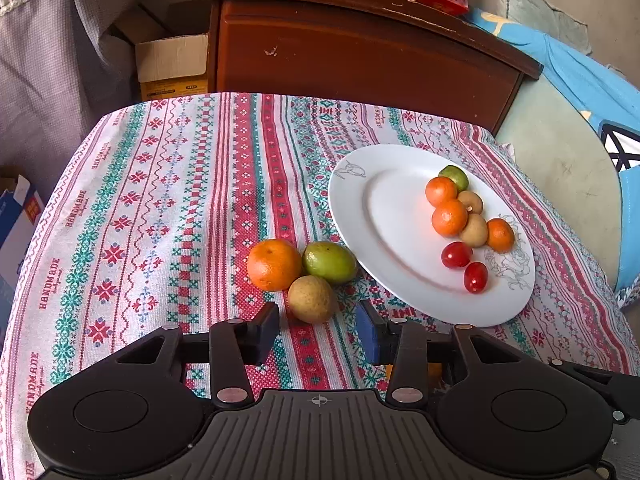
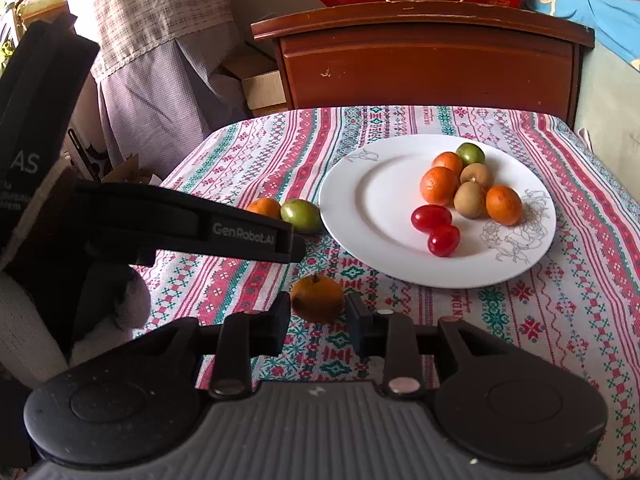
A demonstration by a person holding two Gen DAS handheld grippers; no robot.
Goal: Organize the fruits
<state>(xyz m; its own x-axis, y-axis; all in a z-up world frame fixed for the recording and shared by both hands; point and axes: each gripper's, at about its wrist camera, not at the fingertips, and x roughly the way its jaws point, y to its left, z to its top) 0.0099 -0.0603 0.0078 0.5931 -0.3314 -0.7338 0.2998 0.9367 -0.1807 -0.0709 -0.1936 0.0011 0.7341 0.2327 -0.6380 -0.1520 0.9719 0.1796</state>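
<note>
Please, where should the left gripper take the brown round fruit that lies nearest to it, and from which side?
Grip the brown fruit across its widest middle, coming straight ahead from the near side. The left gripper is open and lined up; the orange and green fruit crowd its far side.

"HANDMADE" woven along tablecloth [image 1: 52, 280] stripes; "GenRobot.AI" on left tool [image 2: 244, 232] arm.
</note>
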